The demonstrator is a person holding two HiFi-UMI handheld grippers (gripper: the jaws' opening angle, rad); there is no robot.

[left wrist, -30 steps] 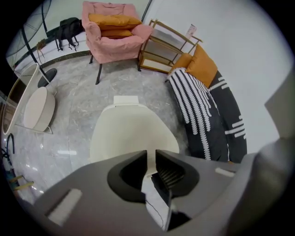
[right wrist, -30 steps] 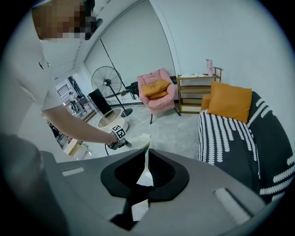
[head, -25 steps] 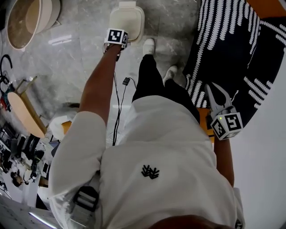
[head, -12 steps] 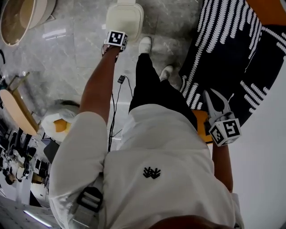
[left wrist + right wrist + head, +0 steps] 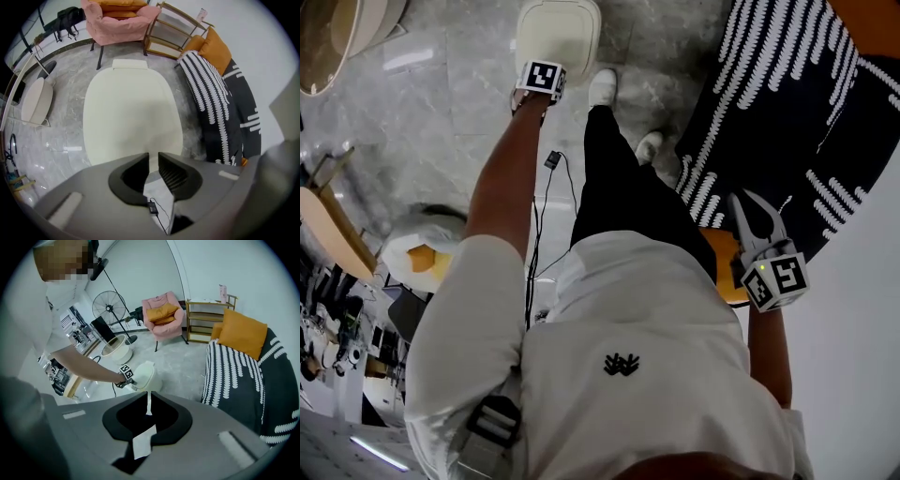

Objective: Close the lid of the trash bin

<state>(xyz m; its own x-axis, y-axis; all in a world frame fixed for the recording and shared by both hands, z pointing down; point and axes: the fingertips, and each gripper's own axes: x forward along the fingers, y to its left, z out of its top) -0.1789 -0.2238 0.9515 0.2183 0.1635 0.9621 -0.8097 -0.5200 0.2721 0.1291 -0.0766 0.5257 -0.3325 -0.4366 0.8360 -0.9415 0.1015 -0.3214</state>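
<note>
Bin lid (image 5: 131, 112): laid flat, seemingly already shut.
Left tool (image 5: 153, 158): held over its near edge, likely for pressing; jaws slightly apart, empty.
Right tool (image 5: 148, 404): held aside, unneeded; jaws together.

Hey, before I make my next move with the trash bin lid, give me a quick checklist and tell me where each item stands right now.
1. Lid flat on the trash bin: ok, it looks down in both gripper views.
2. Left gripper over the lid's near edge: ok; whether it touches the lid, cannot tell.
3. Left jaws free: ok, slightly apart with nothing between them.
4. Right gripper clear of the bin: ok, held back beside the striped throw, jaws together and empty.
5. Footing: not ok, a black cable trails across the floor by the person's feet.
</note>
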